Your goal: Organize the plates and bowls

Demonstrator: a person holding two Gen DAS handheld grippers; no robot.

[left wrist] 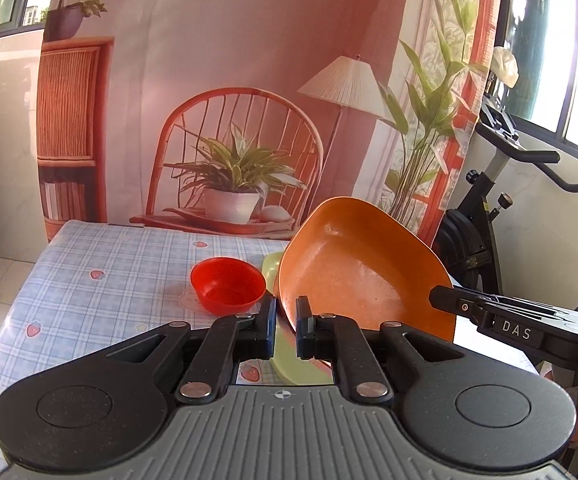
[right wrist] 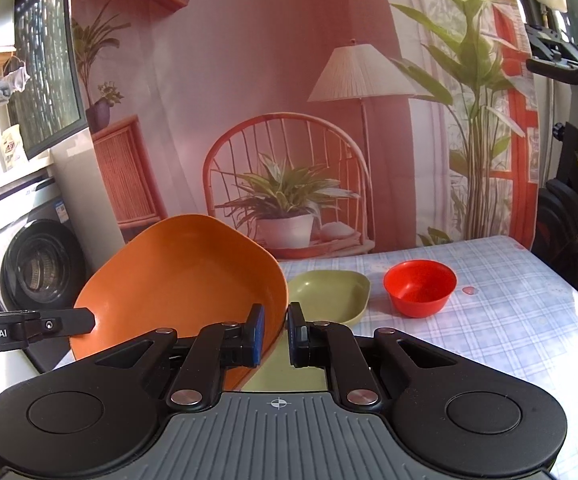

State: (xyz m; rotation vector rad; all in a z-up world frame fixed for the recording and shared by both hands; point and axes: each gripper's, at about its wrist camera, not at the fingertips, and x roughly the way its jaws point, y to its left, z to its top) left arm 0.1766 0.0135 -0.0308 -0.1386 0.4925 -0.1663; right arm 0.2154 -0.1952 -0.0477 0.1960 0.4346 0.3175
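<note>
A large orange plate (left wrist: 353, 264) is held tilted in the air between both grippers. My left gripper (left wrist: 286, 322) is shut on its left rim. My right gripper (right wrist: 276, 330) is shut on its right rim; the plate (right wrist: 177, 284) fills the left of the right wrist view. The right gripper also shows at the right of the left wrist view (left wrist: 465, 306). A pale green plate (right wrist: 331, 294) lies on the table under and beyond the orange one; it also shows in the left wrist view (left wrist: 289, 364). A small red bowl (left wrist: 228, 285) stands upright on the table, also in the right wrist view (right wrist: 419, 287).
The table (left wrist: 101, 280) has a blue checked cloth with strawberry prints. A printed backdrop hangs behind it. An exercise bike (left wrist: 489, 208) stands to the right of the table. A washing machine (right wrist: 29, 264) stands to the left.
</note>
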